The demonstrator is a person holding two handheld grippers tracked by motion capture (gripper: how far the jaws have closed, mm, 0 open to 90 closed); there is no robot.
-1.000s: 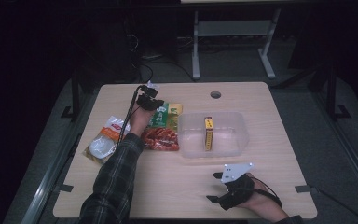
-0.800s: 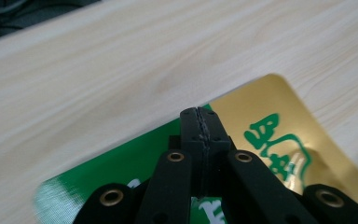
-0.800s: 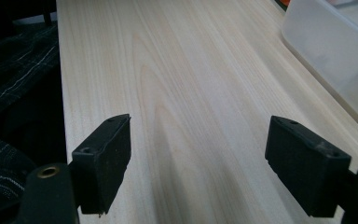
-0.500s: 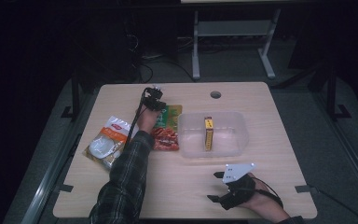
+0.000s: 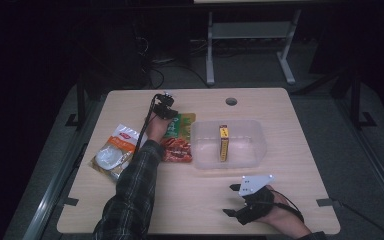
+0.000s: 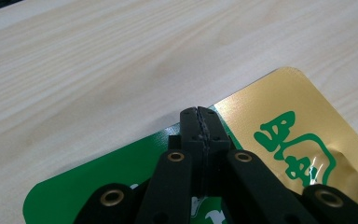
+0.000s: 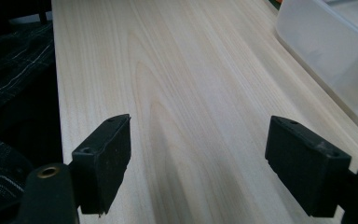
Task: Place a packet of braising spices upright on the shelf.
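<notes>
The left hand-held gripper (image 6: pixel 200 122) has moved toward twelve o'clock and now grips the green-and-gold foil packet's (image 6: pixel 279 116) far edge, probably to lift it; the right hand-held gripper (image 7: pixel 198 163) stays released on the worktop (image 7: pixel 191 70).

The left hand-held gripper (image 5: pixel 165 102) reached far across the counter (image 5: pixel 280 210) on an outstretched plaid-sleeved forearm (image 5: pixel 130 190), its jaws pressed together, tips pointing down at the counter. The right hand-held gripper (image 5: pixel 232 200) lay near the counter's near edge, held in the right hand (image 5: pixel 275 215), its jaws spread wide apart.
</notes>
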